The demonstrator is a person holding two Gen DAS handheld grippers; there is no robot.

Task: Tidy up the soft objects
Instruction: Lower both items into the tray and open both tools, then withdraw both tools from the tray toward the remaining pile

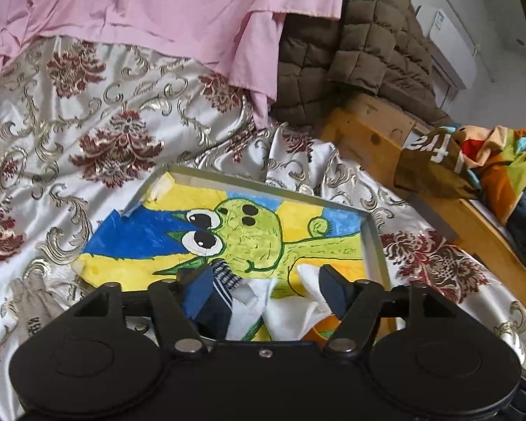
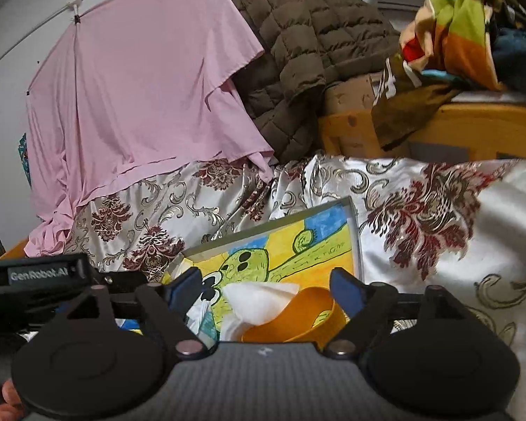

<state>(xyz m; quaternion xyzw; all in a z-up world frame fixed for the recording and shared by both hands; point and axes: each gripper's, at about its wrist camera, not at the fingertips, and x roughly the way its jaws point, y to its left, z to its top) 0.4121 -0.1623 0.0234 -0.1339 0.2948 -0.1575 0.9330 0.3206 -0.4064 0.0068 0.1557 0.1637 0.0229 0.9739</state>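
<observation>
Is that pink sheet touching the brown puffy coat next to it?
Touching. In the right wrist view the pink sheet hangs with its edge draped over the brown quilted coat, with no gap between them; the left wrist view shows the same overlap.

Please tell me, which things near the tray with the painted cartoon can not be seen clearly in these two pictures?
- White cloth: lower part hidden behind the left tool, left wrist view.
- Striped navy item: mostly covered by that tool's finger.
- Orange band: lower end cut off by the right tool, right wrist view.
- Tray: near edge hidden in both views.
</observation>
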